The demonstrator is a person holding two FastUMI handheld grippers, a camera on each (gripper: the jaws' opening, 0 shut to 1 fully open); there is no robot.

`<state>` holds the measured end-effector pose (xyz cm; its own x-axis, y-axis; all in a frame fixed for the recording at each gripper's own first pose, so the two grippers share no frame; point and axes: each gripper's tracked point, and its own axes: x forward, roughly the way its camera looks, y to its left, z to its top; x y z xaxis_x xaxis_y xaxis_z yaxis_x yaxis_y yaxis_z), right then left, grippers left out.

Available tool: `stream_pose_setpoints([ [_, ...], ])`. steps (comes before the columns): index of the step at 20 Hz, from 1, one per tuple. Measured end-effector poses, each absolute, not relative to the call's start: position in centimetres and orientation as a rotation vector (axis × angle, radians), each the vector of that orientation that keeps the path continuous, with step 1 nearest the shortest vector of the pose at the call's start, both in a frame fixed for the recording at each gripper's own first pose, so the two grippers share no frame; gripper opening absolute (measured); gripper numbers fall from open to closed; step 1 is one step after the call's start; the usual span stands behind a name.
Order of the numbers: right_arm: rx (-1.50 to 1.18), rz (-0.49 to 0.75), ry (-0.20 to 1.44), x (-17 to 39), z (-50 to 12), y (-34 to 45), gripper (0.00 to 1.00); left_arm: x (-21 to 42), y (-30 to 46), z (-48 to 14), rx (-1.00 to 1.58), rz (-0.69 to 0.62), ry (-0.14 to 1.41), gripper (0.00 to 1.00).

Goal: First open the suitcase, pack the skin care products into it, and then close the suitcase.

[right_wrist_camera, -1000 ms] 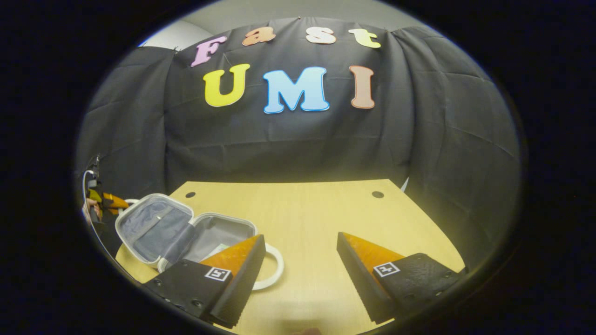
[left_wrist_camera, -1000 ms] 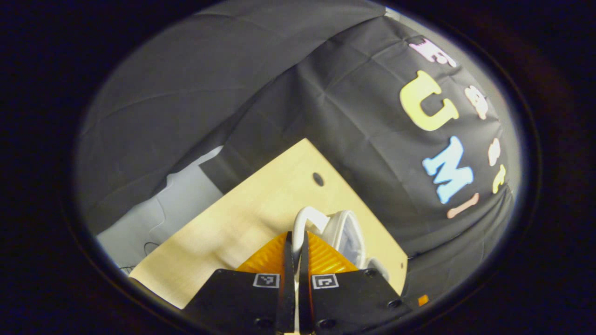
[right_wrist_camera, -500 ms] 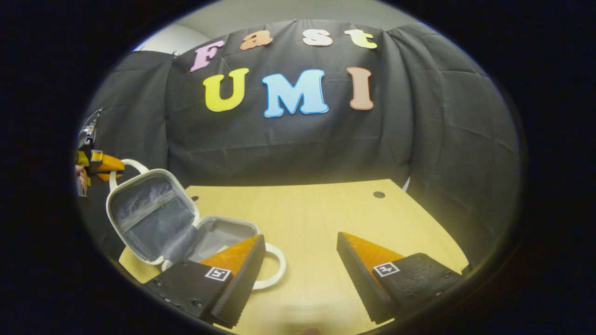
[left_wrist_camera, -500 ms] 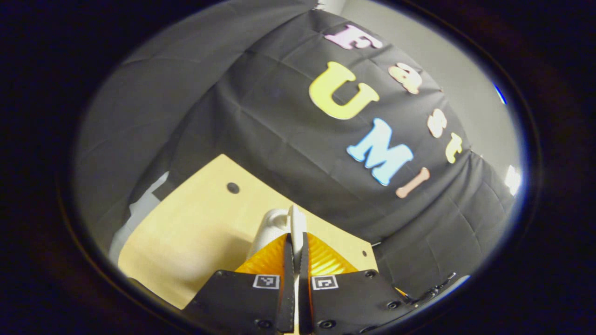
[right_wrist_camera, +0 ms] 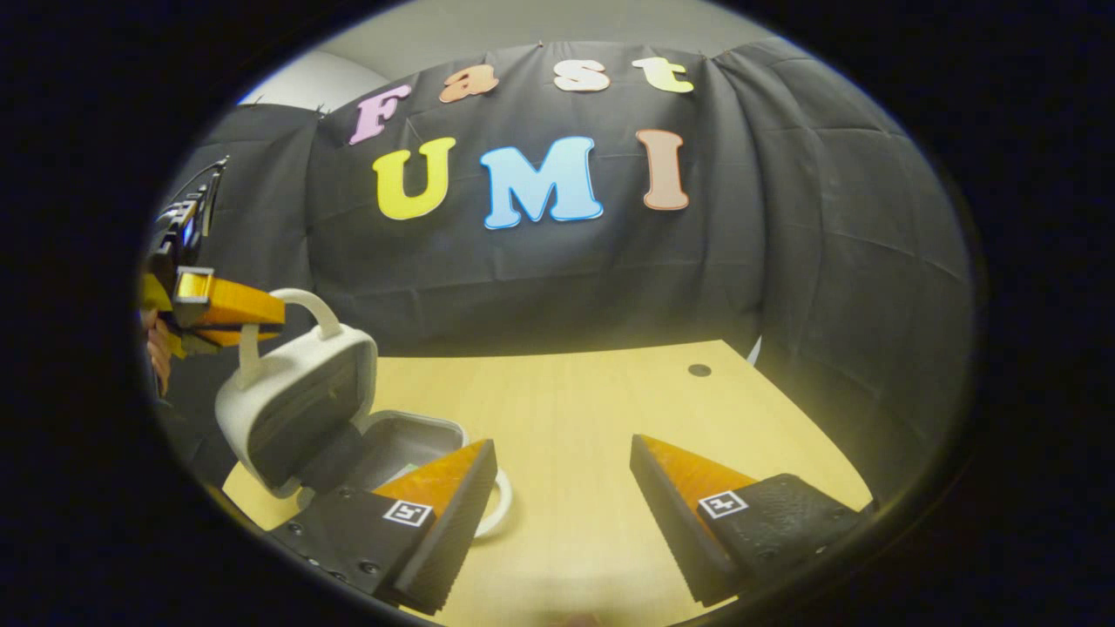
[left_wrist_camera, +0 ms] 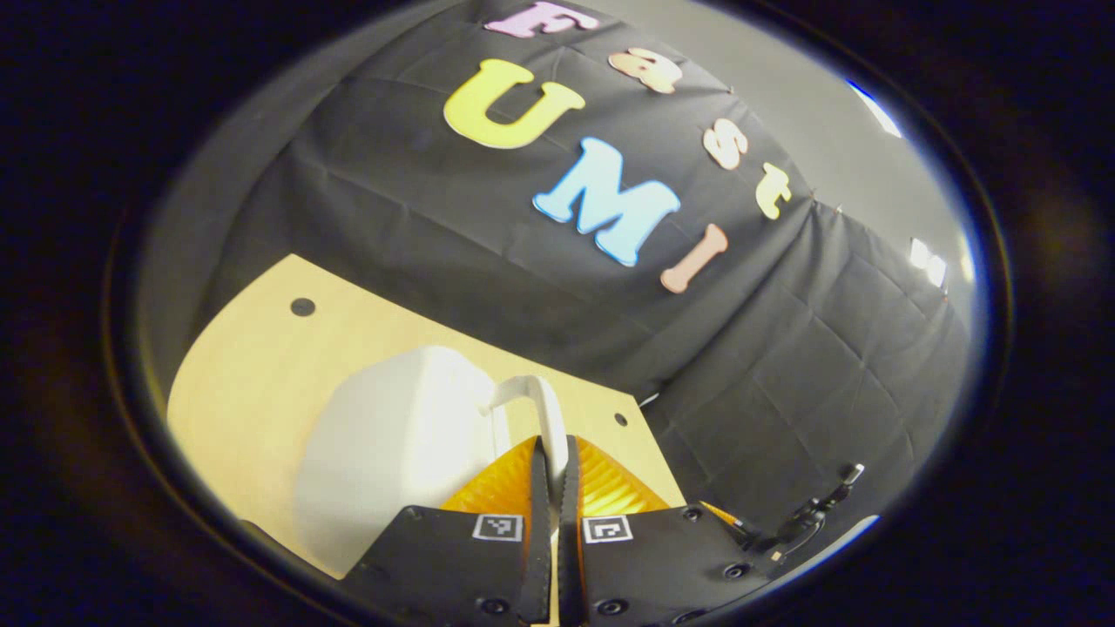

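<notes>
1. Nearest in your right gripper view, your right gripper point(right_wrist_camera: 566, 457) hangs low over the table point(right_wrist_camera: 592, 418) with its two fingers spread wide apart and nothing between them.
2. Just past the left finger point(right_wrist_camera: 444, 488) of that gripper, partly hidden behind it, the suitcase point(right_wrist_camera: 296, 409) sits near the table's front left corner. Its lower half point(right_wrist_camera: 396, 435) lies flat on the wood with its grey lining showing, and a white loop handle point(right_wrist_camera: 496, 509) lies on the table beside the fingertip.
3. The lid point(right_wrist_camera: 292, 396) of the suitcase stands tilted over the lower half, partway between open and closed, with its dark inner face turned down toward the tray.
4. Above the lid, your left gripper point(right_wrist_camera: 266, 313) comes in from the left edge and is clenched on the lid's handle point(right_wrist_camera: 309, 305); part of your hand point(right_wrist_camera: 159, 357) shows behind it.
5. In your left gripper view, the left gripper point(left_wrist_camera: 554, 453) has its fingers pressed close together with the thin white handle point(left_wrist_camera: 544, 409) pinched between them, and the lid's smooth white outer shell point(left_wrist_camera: 392, 461) lies just to the left.
6. Whether any skin care products are inside the suitcase cannot be told.
7. Farthest back, the black cloth wall point(right_wrist_camera: 540, 270) hangs behind the table's far edge.
</notes>
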<state>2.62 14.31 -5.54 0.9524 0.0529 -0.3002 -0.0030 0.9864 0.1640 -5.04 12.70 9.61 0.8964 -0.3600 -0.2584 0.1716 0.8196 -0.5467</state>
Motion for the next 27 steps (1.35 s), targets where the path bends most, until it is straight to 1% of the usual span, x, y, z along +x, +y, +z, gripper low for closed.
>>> stream_pose_setpoints([
  [3, 0.176, 0.031, 0.316, 2.7, -6.0, 12.4, 0.95, -4.0, 6.0, 5.3, -0.426, -0.292, 0.432, 0.11],
  [8, 0.180, 0.039, 0.328, 2.9, -7.0, 9.4, 0.95, -1.4, 0.5, -2.0, -0.357, -0.260, 0.540, 0.11],
  [11, 0.173, 0.044, 0.334, 3.0, -7.7, 8.0, 0.94, -0.2, -1.5, -5.7, -0.314, -0.230, 0.585, 0.11],
  [15, 0.170, 0.068, 0.335, 3.3, -8.0, 6.5, 0.95, 0.6, -2.6, -8.9, -0.244, -0.181, 0.615, 0.11],
  [18, 0.166, 0.097, 0.337, 3.7, -8.3, 5.6, 0.95, 1.3, -3.1, -10.3, -0.224, -0.135, 0.625, 0.12],
  [22, 0.158, 0.133, 0.333, 4.0, -7.9, 4.4, 0.95, 1.8, -3.6, -10.9, -0.185, -0.066, 0.601, 0.13],
  [24, 0.150, 0.149, 0.319, 4.1, -7.5, 4.0, 0.95, 2.0, -4.0, -10.7, -0.182, -0.039, 0.580, 0.16],
  [25, 0.141, 0.155, 0.310, 4.1, -7.2, 3.6, 0.95, 2.0, -4.1, -10.6, -0.193, -0.015, 0.568, 0.22],
  [26, 0.133, 0.166, 0.302, 4.1, -7.0, 3.4, 0.94, 1.9, -4.1, -10.3, -0.219, 0.003, 0.549, 0.24],
  [27, 0.127, 0.179, 0.291, 4.0, -6.5, 3.3, 0.89, 1.5, -4.1, -9.4, -0.251, 0.029, 0.513, 0.31],
])
